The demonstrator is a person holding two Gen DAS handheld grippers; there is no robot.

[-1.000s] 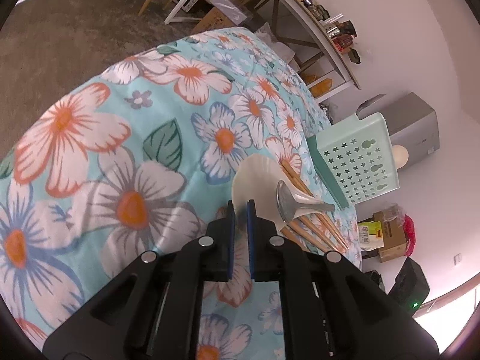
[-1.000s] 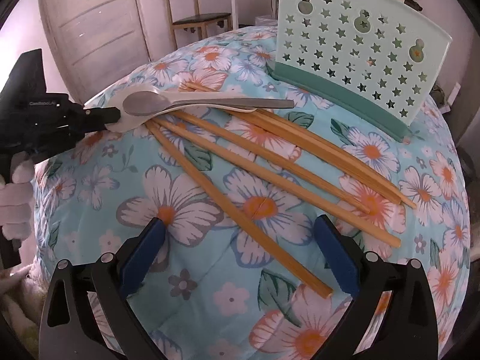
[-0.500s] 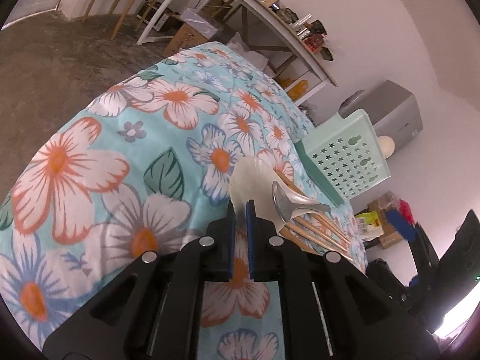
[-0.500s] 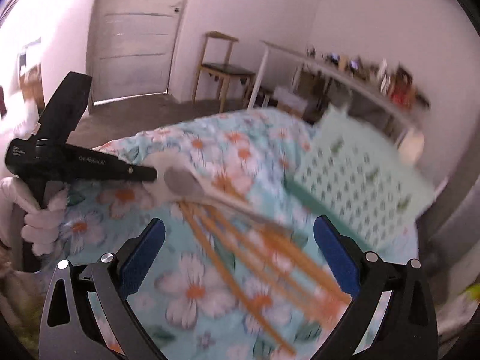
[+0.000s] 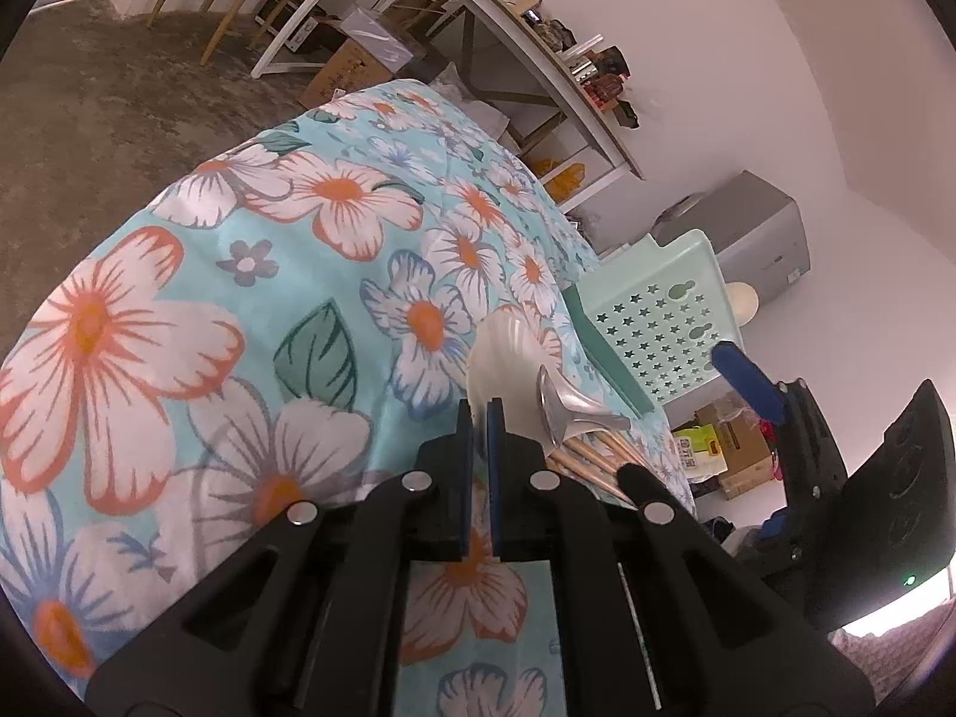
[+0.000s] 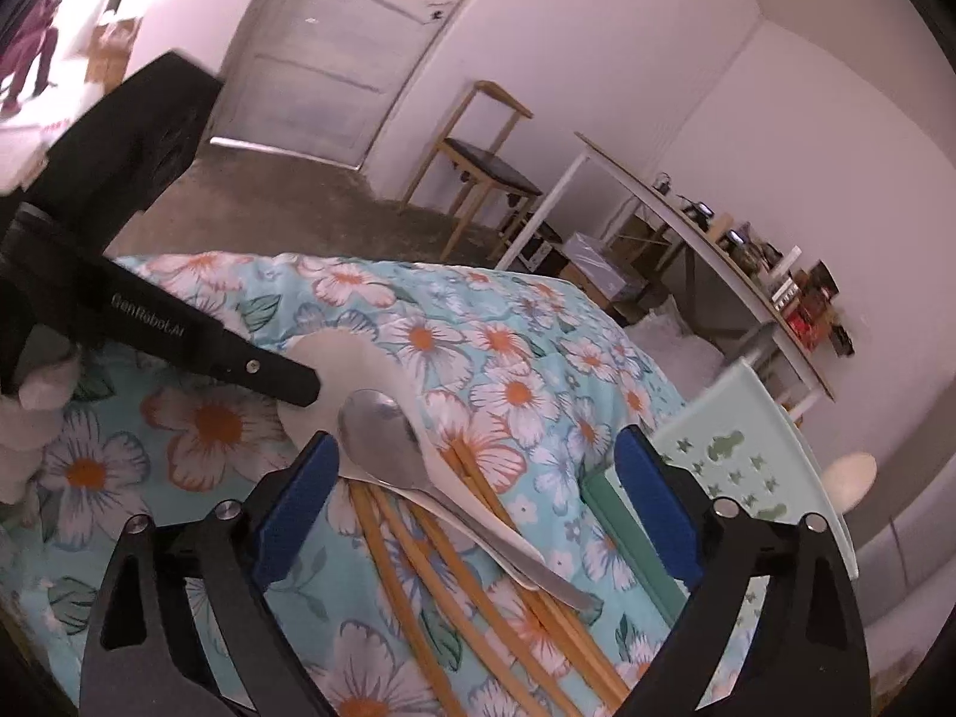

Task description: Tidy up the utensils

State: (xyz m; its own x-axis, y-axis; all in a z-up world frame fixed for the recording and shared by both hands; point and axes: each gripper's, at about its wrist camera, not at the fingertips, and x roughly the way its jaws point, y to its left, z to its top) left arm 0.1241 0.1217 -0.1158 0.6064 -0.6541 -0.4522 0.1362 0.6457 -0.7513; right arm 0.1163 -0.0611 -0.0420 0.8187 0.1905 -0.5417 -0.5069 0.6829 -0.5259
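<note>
Left hand-held gripper point(image 5: 480, 418) clenched on the white ladle's point(image 6: 358, 367) thin rim, right hand-held gripper point(image 6: 472, 508) closing, empty, above the slippery, stiff metal spoon point(image 6: 382, 436) lying on chopsticks point(image 6: 478, 597) mid-bed.

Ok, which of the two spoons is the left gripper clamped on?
The white spoon: the left gripper is shut on its bowl rim. The metal spoon lies inside it, untouched.

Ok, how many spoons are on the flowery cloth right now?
2. The white spoon is at the left gripper's tip; the metal spoon lies on it, over the chopsticks. A pale round shape behind the rack might be a third.
</note>
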